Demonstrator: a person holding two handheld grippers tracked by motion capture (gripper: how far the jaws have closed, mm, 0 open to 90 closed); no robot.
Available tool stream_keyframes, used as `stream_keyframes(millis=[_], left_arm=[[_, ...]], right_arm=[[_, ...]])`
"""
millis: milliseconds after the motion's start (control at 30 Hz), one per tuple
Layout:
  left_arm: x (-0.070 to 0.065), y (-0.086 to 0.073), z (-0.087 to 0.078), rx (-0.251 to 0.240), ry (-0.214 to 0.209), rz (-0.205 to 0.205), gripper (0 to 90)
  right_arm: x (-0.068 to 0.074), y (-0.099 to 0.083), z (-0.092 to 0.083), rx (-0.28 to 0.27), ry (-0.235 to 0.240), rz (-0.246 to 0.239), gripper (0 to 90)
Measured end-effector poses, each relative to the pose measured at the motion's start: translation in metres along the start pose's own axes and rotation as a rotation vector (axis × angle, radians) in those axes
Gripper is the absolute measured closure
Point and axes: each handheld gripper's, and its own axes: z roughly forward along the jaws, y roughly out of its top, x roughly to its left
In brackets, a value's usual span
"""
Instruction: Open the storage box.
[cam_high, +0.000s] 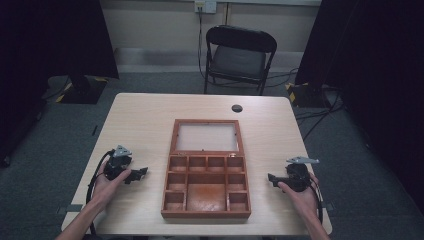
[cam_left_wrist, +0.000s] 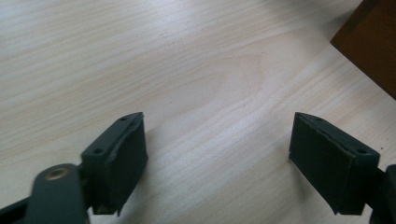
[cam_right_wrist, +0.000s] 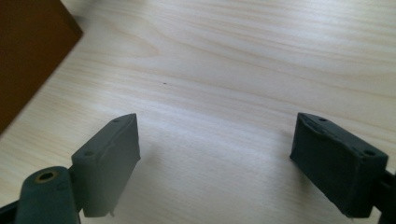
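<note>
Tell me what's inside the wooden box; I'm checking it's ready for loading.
The wooden box lies open, its compartments bare wood with nothing in them. Its lid lies flat behind, a pale panel inside. Whatever is under the box is covered.

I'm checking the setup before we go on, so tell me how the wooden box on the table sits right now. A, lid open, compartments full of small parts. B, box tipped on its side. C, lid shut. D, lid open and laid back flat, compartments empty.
D: in the high view the wooden box lies with its lid folded back flat on the table and every compartment bare.
</note>
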Motion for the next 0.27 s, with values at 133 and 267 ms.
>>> stream_keyframes(millis=[133,267], left_arm=[[-0.0027,-0.0035,0.0021,-0.035,0.009,0.001,12.1],[-0.0030,-0.0035,0.0025,-0.028,0.018,-0.009,9.5]], right_arm=[[0.0024,-0.0047,0.0039,-0.035,-0.051,-0.044,12.8],[0.0025,-0.0078,0.0040,-0.059,-0.050,-0.043,12.4]])
